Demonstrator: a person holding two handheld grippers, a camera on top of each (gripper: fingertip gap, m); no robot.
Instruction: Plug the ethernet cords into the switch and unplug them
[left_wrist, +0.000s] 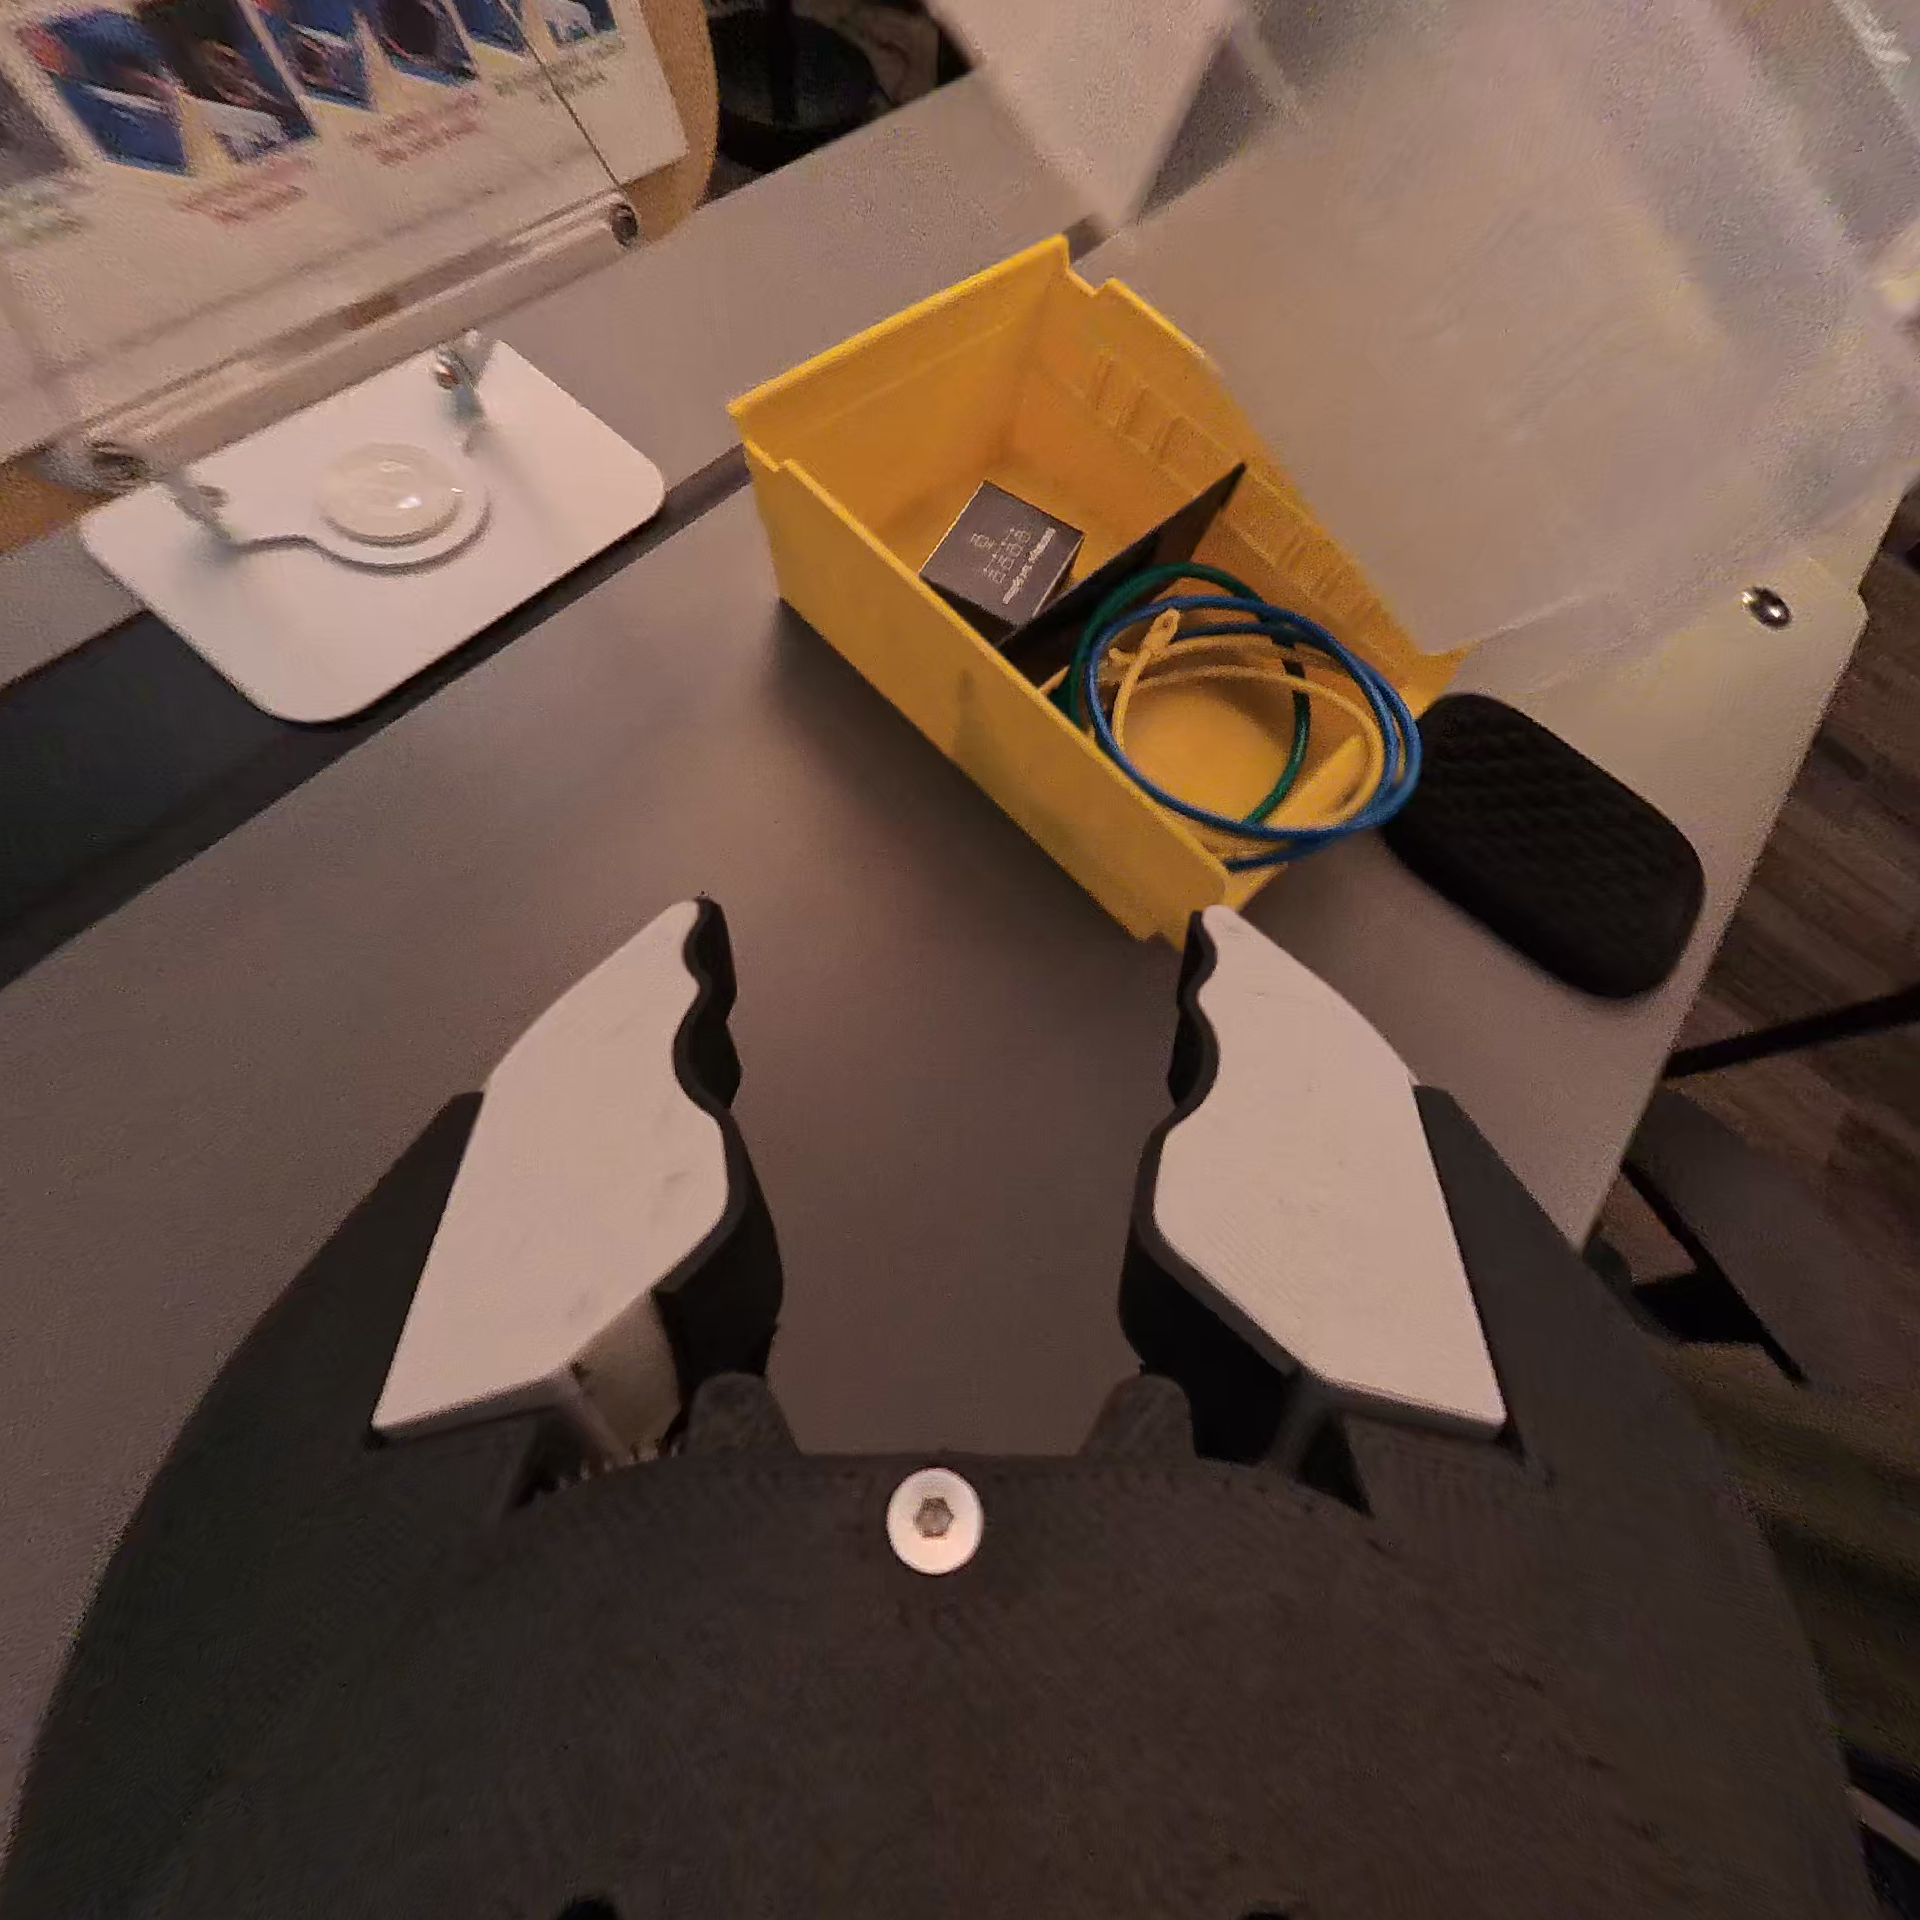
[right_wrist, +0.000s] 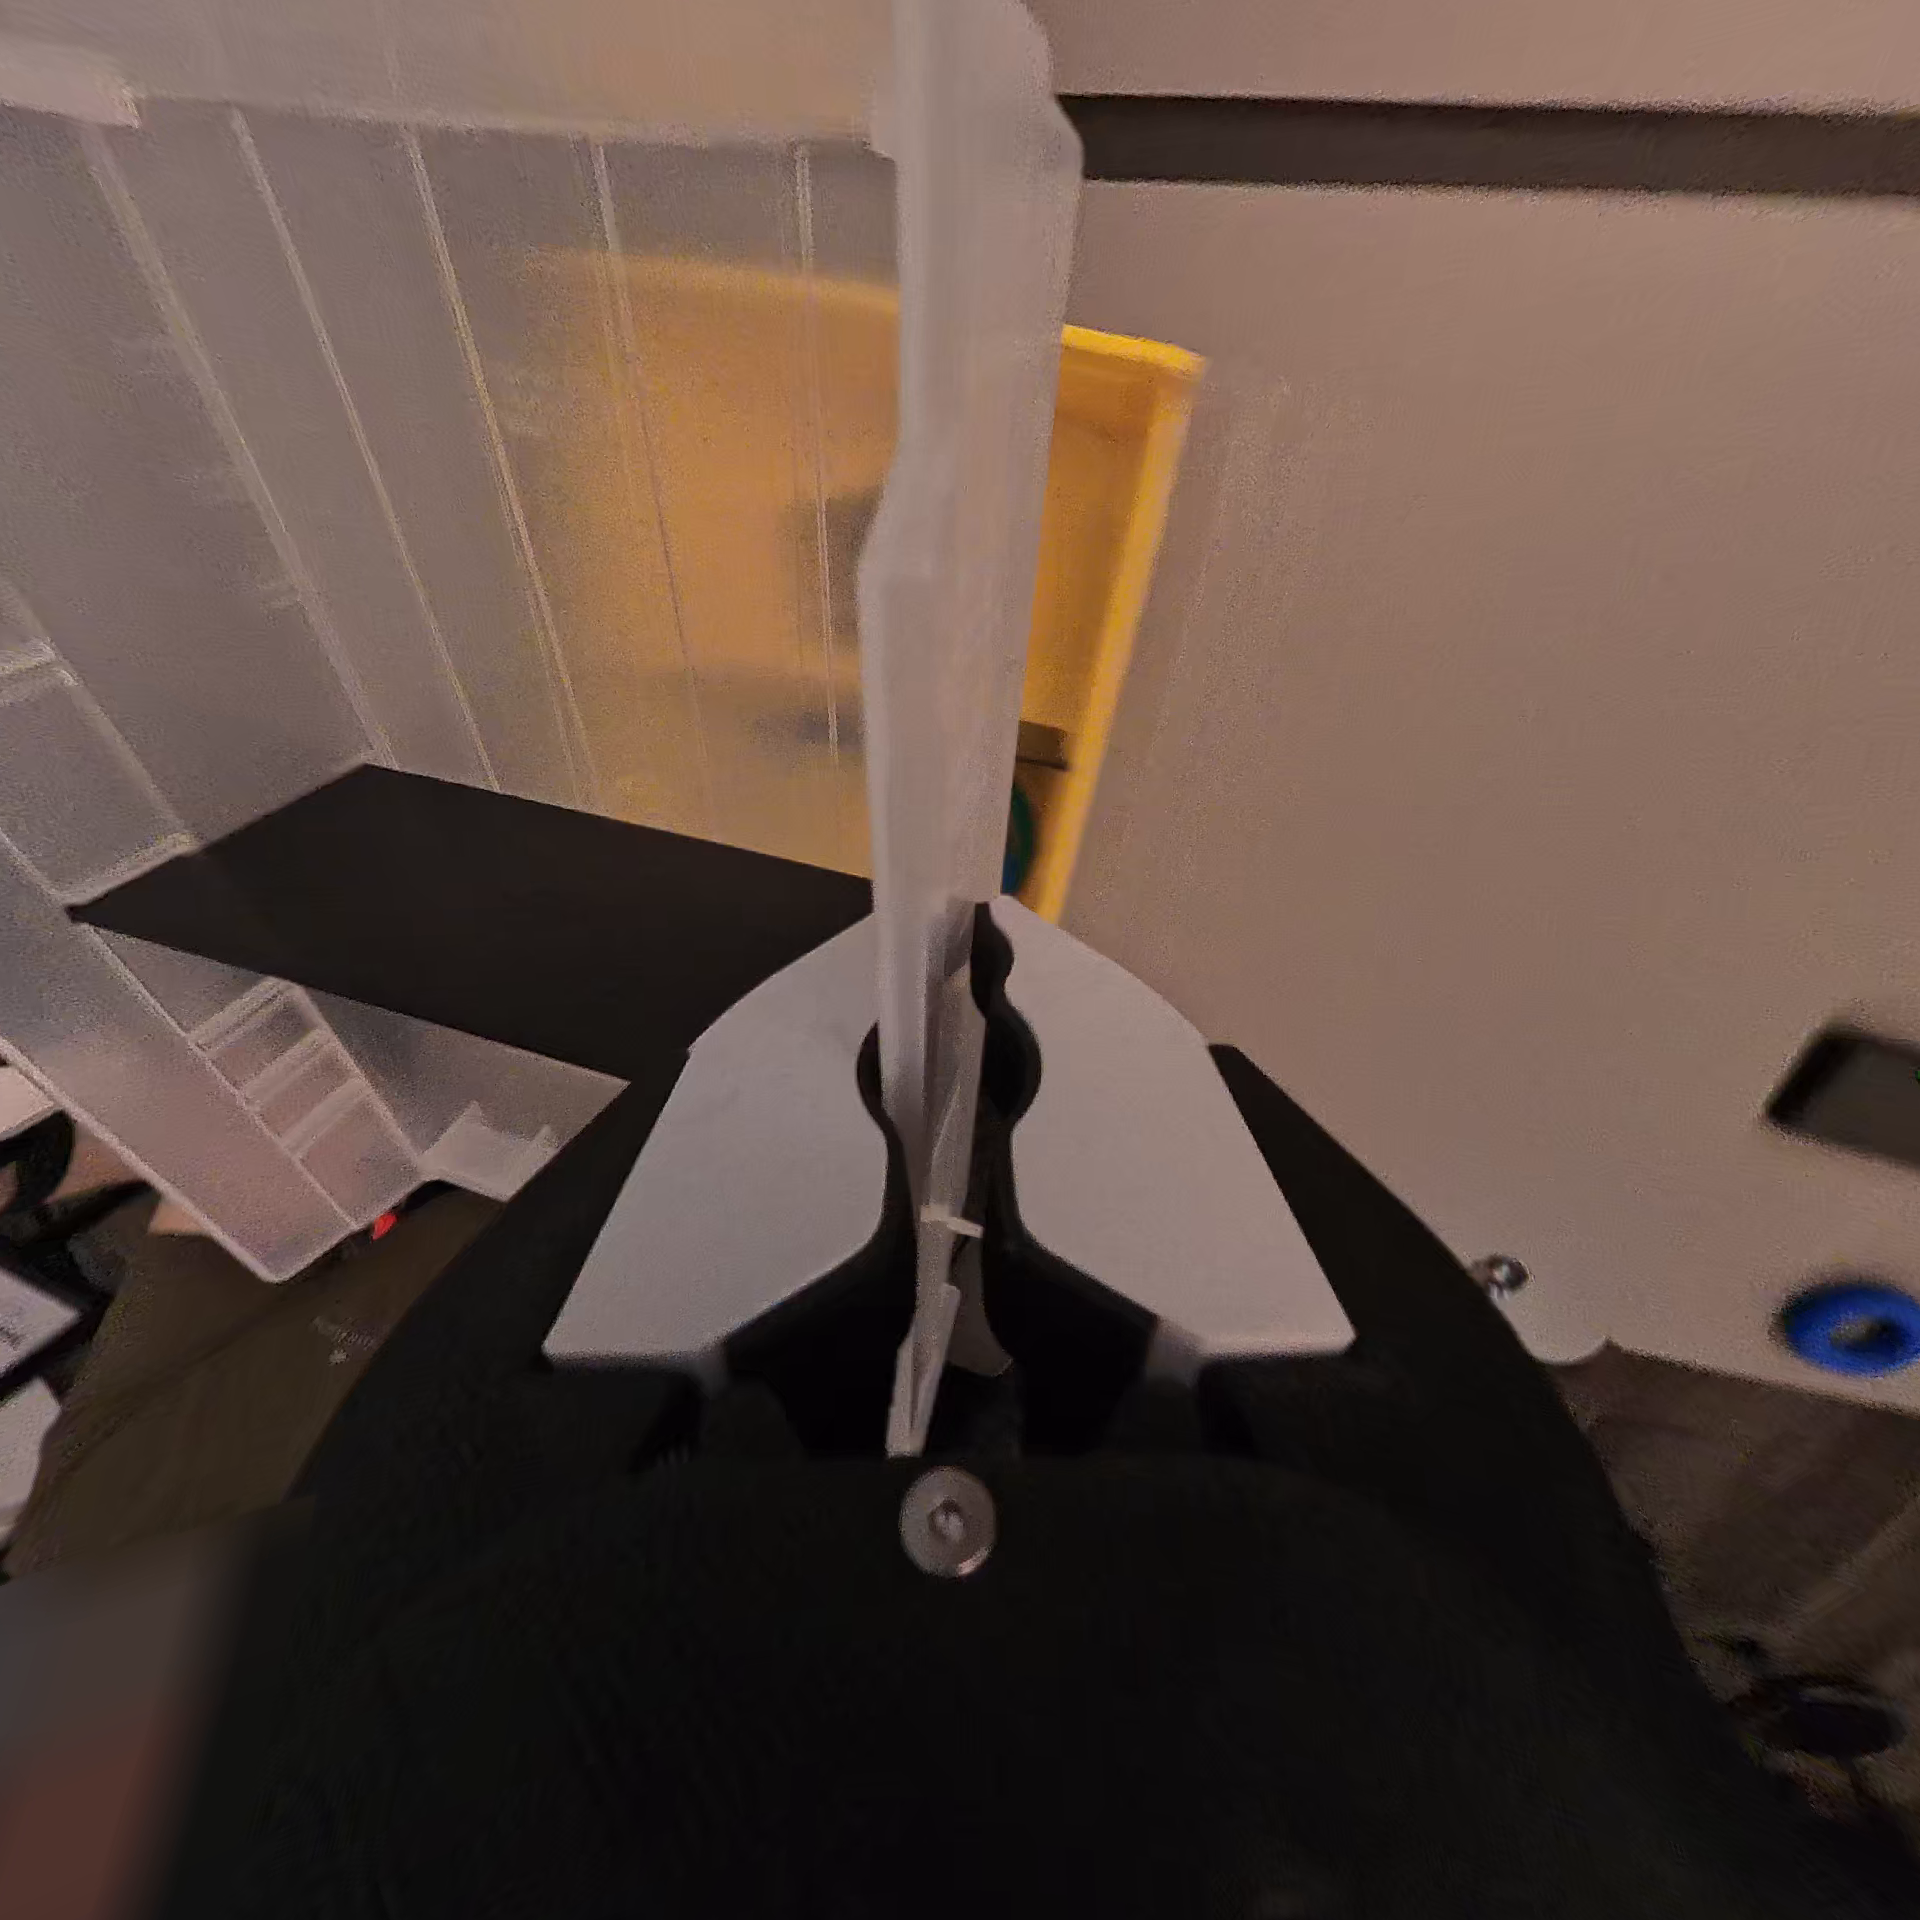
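Observation:
A yellow bin stands on the grey table. In it lie a small black switch, a black divider and coiled blue, green and yellow cords. My left gripper is open and empty, above the table just short of the bin's near corner. My right gripper is shut on the edge of a translucent plastic lid that stands upright between its fingers. The bin shows dimly behind and through that lid. The lid also shows at the upper right of the left wrist view.
A white stand base with a printed board sits at the far left. A black padded rest lies right of the bin, near the table edge. A clear ribbed container and a black panel are left of my right gripper. The tips of one gripper are about 35 cm away from the tips of the other.

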